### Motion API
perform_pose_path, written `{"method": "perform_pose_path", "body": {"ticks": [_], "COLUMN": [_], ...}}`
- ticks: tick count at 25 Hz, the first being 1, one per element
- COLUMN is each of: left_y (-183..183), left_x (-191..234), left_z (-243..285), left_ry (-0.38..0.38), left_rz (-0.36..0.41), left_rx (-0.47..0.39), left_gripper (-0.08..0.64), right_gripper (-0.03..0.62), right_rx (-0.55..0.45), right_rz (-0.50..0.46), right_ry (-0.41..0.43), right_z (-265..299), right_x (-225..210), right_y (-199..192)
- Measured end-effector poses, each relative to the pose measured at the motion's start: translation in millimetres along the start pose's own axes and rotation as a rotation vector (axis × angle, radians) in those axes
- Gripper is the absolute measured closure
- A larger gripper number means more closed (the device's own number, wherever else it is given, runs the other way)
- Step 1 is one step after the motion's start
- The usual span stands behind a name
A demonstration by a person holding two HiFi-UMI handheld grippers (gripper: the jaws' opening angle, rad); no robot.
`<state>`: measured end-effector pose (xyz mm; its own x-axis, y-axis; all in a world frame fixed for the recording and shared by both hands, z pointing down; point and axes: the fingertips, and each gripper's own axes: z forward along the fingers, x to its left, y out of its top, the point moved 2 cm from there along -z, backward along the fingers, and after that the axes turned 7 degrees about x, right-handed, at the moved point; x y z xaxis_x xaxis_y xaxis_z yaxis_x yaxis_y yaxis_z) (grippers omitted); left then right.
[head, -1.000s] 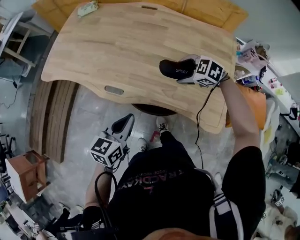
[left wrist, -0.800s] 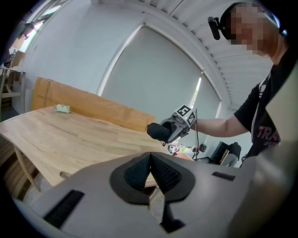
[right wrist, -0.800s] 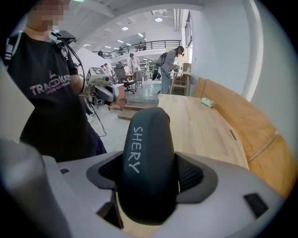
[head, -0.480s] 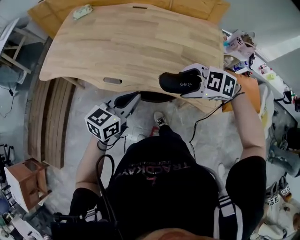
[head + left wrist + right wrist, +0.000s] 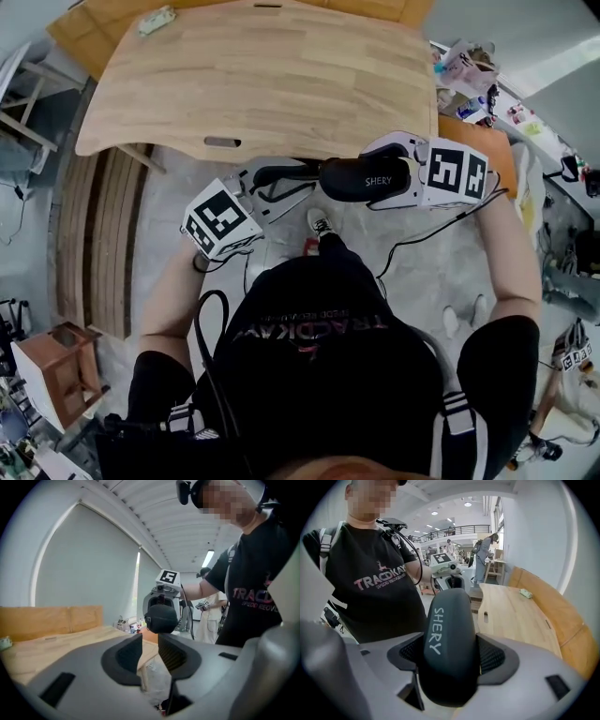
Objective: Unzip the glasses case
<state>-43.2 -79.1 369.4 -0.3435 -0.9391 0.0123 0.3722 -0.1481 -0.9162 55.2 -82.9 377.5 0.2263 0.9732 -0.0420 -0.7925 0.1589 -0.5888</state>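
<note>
A black glasses case marked SHERY hangs in the air just off the table's near edge, in front of my chest. My right gripper is shut on it, both pads pressed on its sides. My left gripper points level at the case's free end from the left, a short gap away. Its jaws have just been opening and stand slightly apart, with nothing between them. I cannot make out the zipper pull in any view.
The light wooden table lies beyond the grippers, with a small pale object at its far left corner. A cluttered stand is at the right. My legs and shoes are below the grippers. Other people stand far back.
The right gripper carried the case off the table toward my body. The left gripper rose from beside my leg, rolled, and swung toward the case's end. Its jaws parted slightly.
</note>
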Motion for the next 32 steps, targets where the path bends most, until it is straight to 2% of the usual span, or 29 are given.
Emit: {"method": "perform_pose_path", "body": {"ticks": [8, 17, 20, 23, 25, 26, 32], "left_y": [5, 0, 3, 10, 19, 23, 28], "left_x": [-45, -84, -85, -81, -77, -75, -73], "left_z": [2, 8, 12, 14, 14, 15, 26], "left_ry": [-0.044, -0.078, -0.084, -0.104, -0.115, -0.120, -0.105], "left_rz": [0.278, 0.406, 0.384, 0.290, 0.217, 0.191, 0.189], "left_rx": [0.053, 0.086, 0.073, 0.025, -0.037, -0.059, -0.073], "left_gripper": [0.443, 0.436, 0.437, 0.441, 0.502, 0.502, 0.525], "right_gripper": [0.239, 0.239, 0.239, 0.239, 0.239, 0.239, 0.239], "right_rx": [-0.009, 0.027, 0.037, 0.039, 0.037, 0.032, 0.029], "right_rz": [0.043, 0.045, 0.039, 0.028, 0.024, 0.024, 0.030], "right_ry": [0.080, 0.187, 0.200, 0.206, 0.208, 0.209, 0.208], "right_z": [4, 5, 2, -5, -10, -11, -19], "right_x": [54, 88, 90, 88, 86, 85, 79], "right_y": [5, -3, -8, -9, -9, -8, -18]}}
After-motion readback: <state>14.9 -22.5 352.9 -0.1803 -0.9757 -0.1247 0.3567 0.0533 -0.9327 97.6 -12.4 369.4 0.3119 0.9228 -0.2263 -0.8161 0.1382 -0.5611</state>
